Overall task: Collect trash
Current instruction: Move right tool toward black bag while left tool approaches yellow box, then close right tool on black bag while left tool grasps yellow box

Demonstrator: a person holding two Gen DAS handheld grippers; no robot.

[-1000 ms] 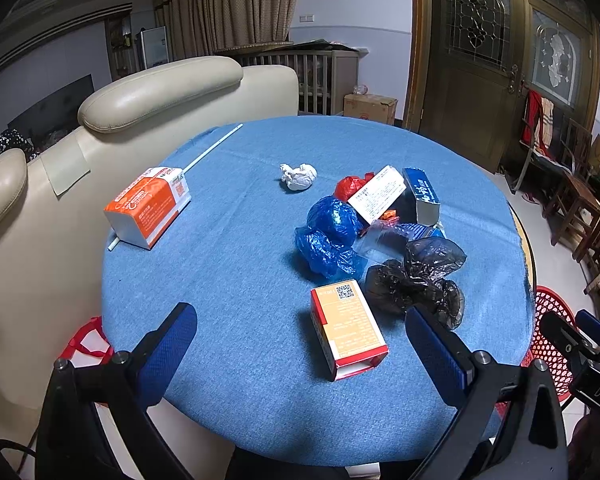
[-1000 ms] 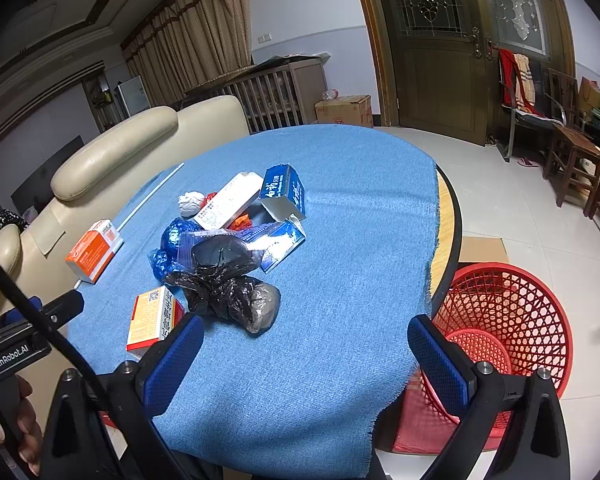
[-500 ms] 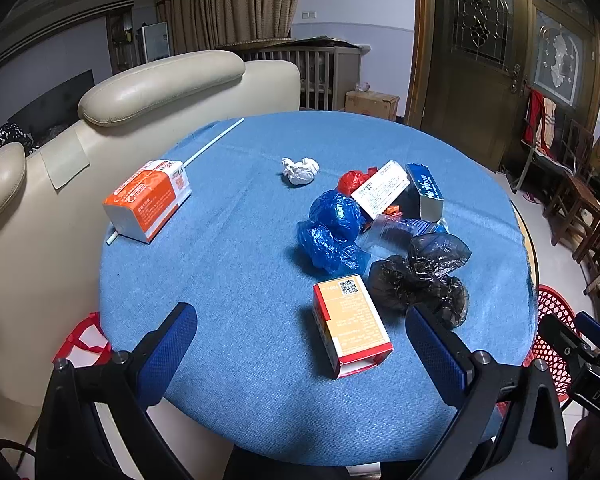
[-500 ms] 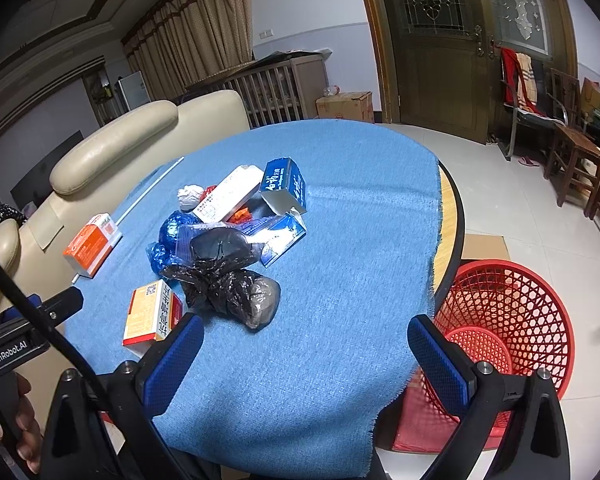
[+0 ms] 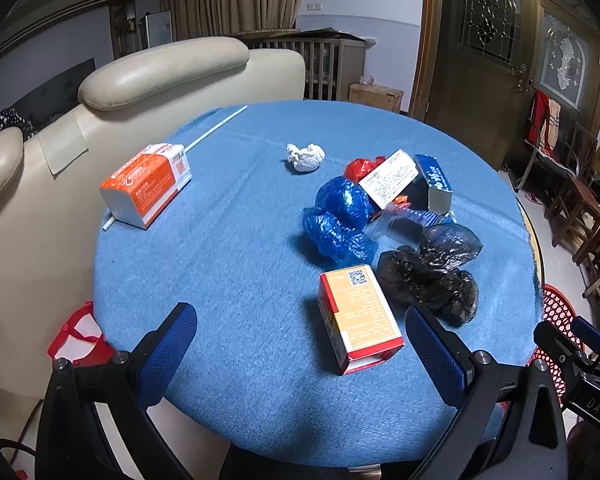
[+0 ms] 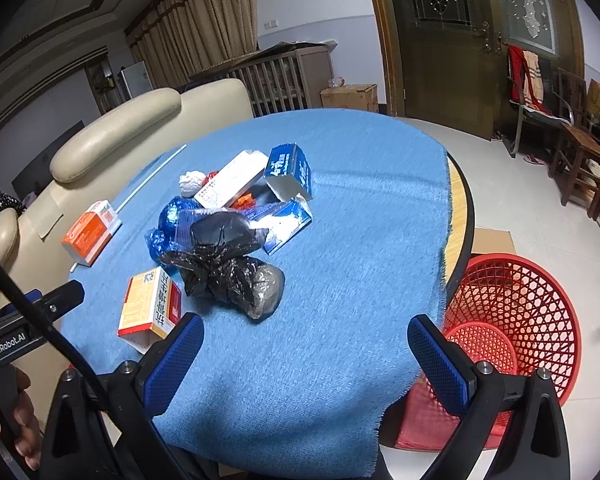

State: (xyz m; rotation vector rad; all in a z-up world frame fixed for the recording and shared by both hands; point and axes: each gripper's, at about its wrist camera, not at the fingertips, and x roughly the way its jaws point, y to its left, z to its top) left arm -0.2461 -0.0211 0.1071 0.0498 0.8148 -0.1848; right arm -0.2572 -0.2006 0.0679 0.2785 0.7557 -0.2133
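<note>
Hovering both wide-open, empty: my left gripper should straddle the orange box at twelve o'clock; my right gripper waits, red basket at two o'clock.

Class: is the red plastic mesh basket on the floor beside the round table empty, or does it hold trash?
Empty as far as shown: the red plastic mesh basket shows only bare lattice walls and floor, with no trash inside.

bare cloth right of trash pile, basket unobstructed
</note>
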